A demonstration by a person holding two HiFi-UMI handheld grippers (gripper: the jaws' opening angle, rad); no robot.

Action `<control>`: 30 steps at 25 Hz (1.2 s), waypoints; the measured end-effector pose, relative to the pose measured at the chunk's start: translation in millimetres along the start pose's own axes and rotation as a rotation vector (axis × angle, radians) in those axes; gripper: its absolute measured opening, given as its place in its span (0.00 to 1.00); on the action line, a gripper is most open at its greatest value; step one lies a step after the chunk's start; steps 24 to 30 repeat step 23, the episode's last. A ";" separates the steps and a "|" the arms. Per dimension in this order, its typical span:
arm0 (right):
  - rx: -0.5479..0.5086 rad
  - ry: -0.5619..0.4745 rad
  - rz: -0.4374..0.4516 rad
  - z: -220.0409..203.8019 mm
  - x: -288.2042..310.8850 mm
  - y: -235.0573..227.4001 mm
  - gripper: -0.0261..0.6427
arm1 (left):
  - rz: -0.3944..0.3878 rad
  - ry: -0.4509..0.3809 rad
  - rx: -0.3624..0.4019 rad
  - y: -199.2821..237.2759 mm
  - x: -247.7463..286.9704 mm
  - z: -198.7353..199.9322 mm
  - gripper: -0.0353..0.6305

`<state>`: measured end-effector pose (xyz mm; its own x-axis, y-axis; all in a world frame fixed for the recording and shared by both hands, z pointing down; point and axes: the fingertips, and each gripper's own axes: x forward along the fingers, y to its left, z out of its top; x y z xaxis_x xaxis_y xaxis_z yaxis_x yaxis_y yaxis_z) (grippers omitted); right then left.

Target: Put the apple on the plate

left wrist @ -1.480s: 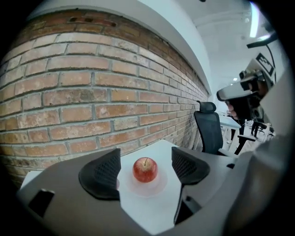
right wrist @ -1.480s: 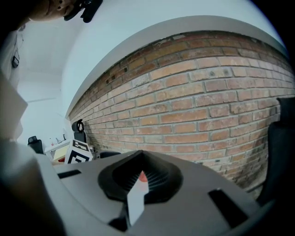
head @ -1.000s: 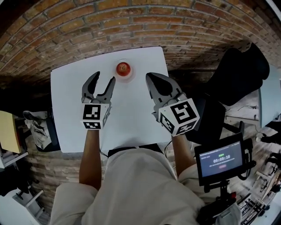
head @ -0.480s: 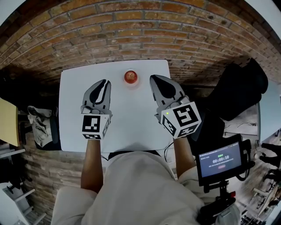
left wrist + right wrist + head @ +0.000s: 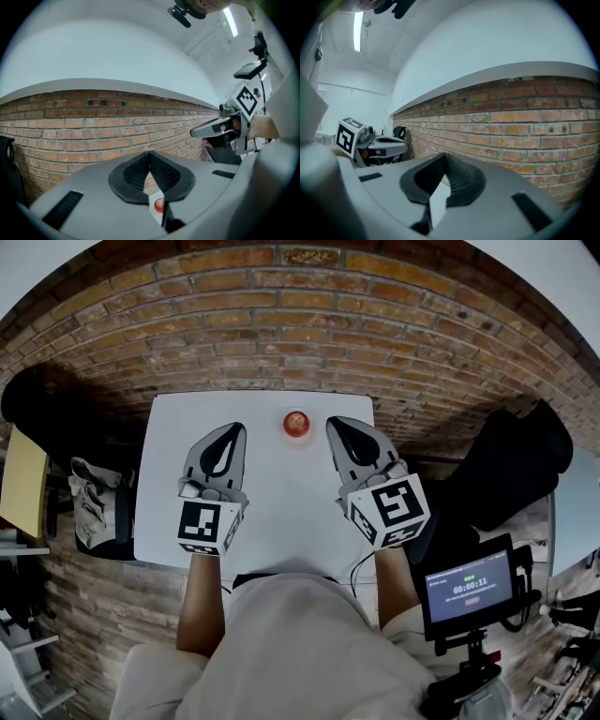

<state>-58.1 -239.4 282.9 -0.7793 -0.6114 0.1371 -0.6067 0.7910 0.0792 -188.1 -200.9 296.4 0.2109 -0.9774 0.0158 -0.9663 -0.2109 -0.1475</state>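
Note:
A red apple [image 5: 296, 422] sits on a small pale plate [image 5: 296, 436] at the far edge of the white table [image 5: 272, 512], close to the brick wall. My left gripper [image 5: 236, 430] hangs above the table just left of the apple, shut, with nothing in it. To the right of the apple my right gripper [image 5: 336, 424] is also shut and empty. In the left gripper view the left gripper [image 5: 150, 155] has its pads meeting, and the apple [image 5: 159, 204] shows below them. The right gripper [image 5: 444, 158] points level at the wall.
A brick wall [image 5: 281, 324] runs behind the table. A black chair [image 5: 506, 474] stands to the right, with a small screen on a stand [image 5: 471, 585] nearer me. On the left are a cloth-draped chair [image 5: 94, 507] and a yellow board [image 5: 23, 484].
The left jaws have gone from open to shut, empty. Both grippers have risen and now point more level. The apple stays on its plate.

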 end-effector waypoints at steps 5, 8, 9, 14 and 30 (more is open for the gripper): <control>-0.018 -0.004 0.005 3.8 -2.3 2.6 0.04 | -0.003 -0.016 0.007 -5.2 -2.4 7.4 0.06; -0.021 -0.005 -0.003 3.2 -4.8 1.2 0.04 | -0.016 -0.018 0.002 -10.7 -1.8 7.2 0.06; -0.021 -0.005 -0.006 2.9 -5.9 0.4 0.04 | -0.022 -0.019 0.001 -12.7 -1.4 7.1 0.06; -0.016 -0.011 -0.009 2.2 -8.9 -1.2 0.04 | -0.042 -0.020 0.000 -20.1 0.4 6.4 0.06; -0.015 -0.006 -0.011 2.2 -4.7 -0.6 0.04 | -0.065 -0.014 -0.004 -21.6 3.4 5.6 0.06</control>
